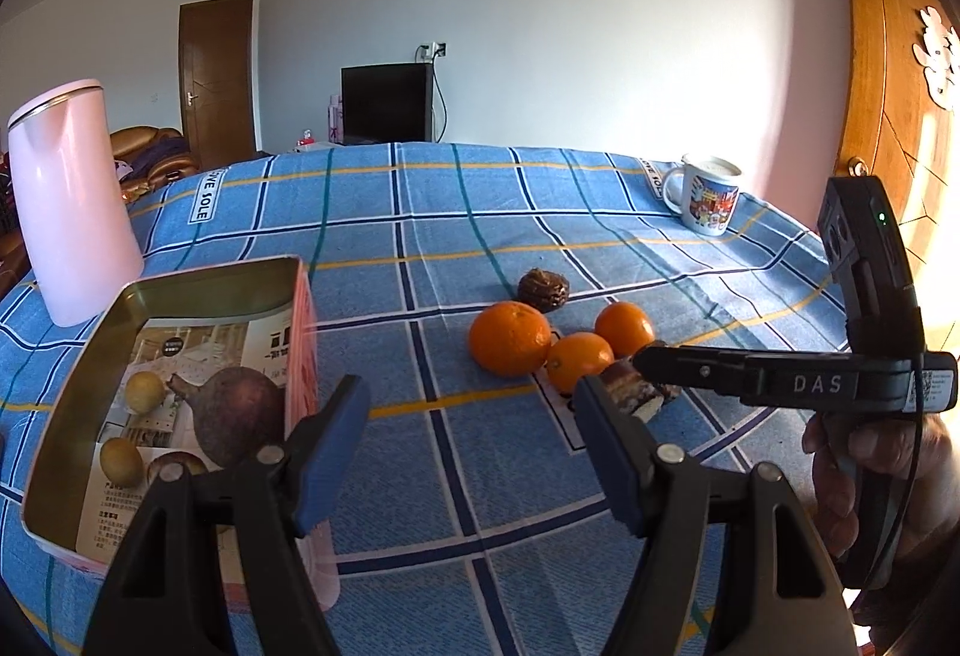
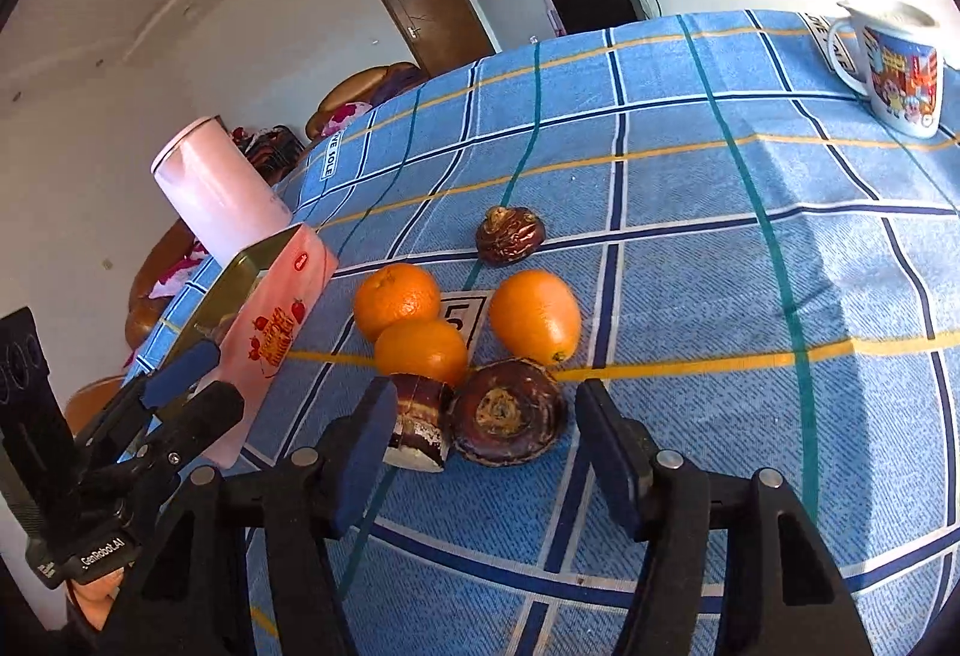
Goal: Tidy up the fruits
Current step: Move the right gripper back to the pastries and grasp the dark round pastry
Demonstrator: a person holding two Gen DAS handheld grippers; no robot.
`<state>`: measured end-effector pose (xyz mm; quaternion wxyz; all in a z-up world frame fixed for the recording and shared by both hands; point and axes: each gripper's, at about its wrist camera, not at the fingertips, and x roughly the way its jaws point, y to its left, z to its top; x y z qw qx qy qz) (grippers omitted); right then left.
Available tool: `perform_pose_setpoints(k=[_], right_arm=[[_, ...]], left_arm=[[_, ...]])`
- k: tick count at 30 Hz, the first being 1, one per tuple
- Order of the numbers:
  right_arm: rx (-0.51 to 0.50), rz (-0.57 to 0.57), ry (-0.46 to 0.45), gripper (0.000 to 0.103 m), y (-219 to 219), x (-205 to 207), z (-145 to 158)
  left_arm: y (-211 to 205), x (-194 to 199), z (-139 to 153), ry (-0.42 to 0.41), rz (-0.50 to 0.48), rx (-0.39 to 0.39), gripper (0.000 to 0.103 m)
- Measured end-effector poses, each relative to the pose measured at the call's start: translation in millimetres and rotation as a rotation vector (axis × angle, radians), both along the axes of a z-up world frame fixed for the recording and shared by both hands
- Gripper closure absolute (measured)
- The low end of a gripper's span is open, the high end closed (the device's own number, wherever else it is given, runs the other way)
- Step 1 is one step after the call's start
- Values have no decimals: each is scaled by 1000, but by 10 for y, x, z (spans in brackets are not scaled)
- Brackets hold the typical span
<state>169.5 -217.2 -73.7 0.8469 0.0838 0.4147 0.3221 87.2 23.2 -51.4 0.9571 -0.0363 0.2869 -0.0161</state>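
A pink jug (image 1: 69, 212) and a mug (image 1: 708, 200) stood on the checked cloth (image 2: 690, 212) beyond three oranges (image 2: 535, 316) and three brown fruits (image 2: 509, 412), while the right gripper (image 2: 480, 452) gaped empty around two of them and the left gripper (image 1: 471, 446), wide open and empty, hung beside the tin box (image 1: 78, 356)
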Motion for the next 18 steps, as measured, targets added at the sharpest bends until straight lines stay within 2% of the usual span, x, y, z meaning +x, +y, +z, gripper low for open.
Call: perform_pose_setpoints(k=[2,8,12,16,18], right_arm=[[1,-9,8,52,-29,2,-4],[-25,25,-4,52,45,9,29],[23,46,34,51,4,66,-15],[26,70,28,51,10,29,-2],[-3,69,7,59,15,-3,6]], left_arm=[[-4,14,-16,6,1,-1,30],[-83,35,-58,19,-17,8,30],[-126,30,-50,21,-28,15,30],[-167,33,-52,24,-37,21,30],[-165,36,-53,27,-33,22,30]])
